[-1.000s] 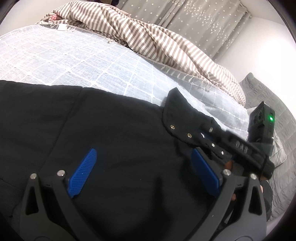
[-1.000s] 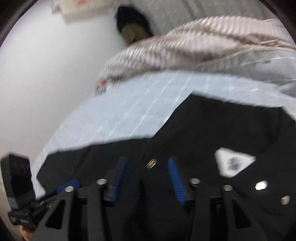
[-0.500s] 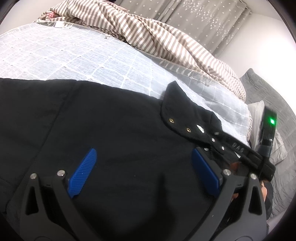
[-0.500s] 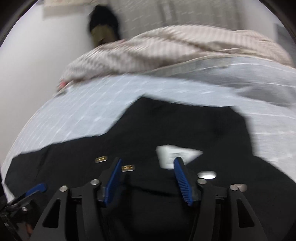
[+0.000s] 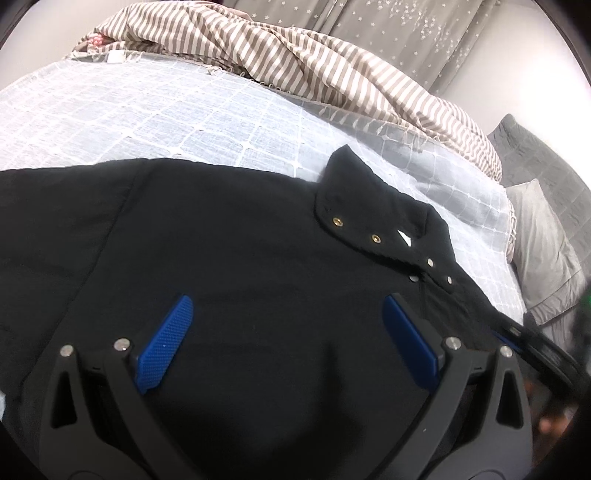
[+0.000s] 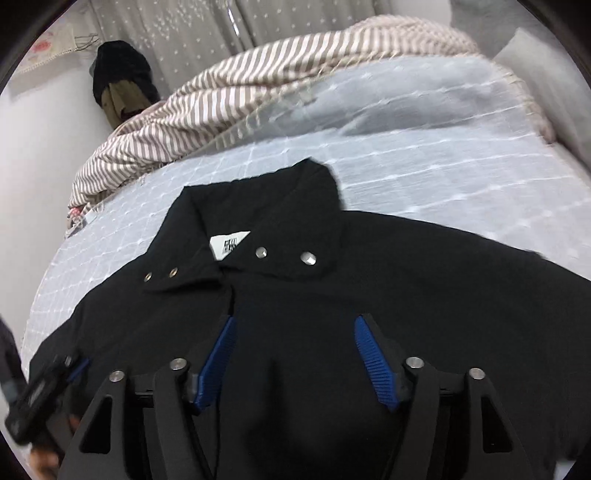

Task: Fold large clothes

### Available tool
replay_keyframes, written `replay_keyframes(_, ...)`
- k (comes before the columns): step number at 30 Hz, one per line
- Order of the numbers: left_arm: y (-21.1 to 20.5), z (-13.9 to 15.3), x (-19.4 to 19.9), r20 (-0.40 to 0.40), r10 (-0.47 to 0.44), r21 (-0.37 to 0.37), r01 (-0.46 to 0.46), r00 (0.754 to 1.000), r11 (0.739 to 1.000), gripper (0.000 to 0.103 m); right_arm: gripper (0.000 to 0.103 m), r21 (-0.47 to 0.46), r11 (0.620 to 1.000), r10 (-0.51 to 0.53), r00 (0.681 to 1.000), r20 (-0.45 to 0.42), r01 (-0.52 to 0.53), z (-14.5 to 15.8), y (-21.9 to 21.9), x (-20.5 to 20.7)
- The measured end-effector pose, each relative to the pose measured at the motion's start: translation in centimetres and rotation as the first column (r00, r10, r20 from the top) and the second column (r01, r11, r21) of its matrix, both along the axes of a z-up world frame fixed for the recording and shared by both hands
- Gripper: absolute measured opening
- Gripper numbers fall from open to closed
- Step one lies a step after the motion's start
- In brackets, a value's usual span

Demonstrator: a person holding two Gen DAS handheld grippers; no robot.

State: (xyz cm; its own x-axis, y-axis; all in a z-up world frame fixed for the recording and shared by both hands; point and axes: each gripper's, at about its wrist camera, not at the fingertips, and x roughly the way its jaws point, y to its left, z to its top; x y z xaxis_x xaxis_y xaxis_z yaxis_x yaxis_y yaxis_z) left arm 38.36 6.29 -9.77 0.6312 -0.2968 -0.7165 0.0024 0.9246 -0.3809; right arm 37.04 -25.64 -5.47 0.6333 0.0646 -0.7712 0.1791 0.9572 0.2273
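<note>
A large black jacket lies spread on the bed, with its collar and snap buttons toward the far right. In the right wrist view the jacket shows its collar and a white label. My left gripper is open and empty, just over the jacket's chest. My right gripper is open and empty, over the jacket front below the collar. The other gripper shows at the left edge of the right wrist view.
The bed has a light blue checked cover. A striped blanket is bunched along its far side, before grey curtains. Grey pillows lie at the right. A dark bundle hangs near the wall.
The right gripper has swung right and drawn back, so the collar now sits centred ahead of it. The left gripper has shifted slightly; the right gripper has left most of its view.
</note>
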Motion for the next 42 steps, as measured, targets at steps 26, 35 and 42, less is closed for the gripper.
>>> replay_keyframes(26, 20.0, 2.1, -17.4, -0.102, 0.323, 0.131, -0.309, 0.941, 0.942, 0.102, 0.085, 0.077, 0.995, -0.064, 0.996, -0.069, 0.07, 1.7, 1.9, -20.9)
replay_keyframes(35, 25.4, -1.7, -16.9, -0.101, 0.371, 0.049, -0.368, 0.923, 0.928, 0.102, 0.085, -0.003, 0.996, -0.094, 0.994, -0.048, 0.094, 1.2, 1.9, -20.5)
replay_keyframes(42, 29.2, -3.8, -15.1, -0.058, 0.444, 0.008, -0.445, 0.894, 0.896, 0.102, 0.085, 0.031, 0.994, -0.099, 0.994, -0.052, 0.101, 0.8, 1.5, -20.1)
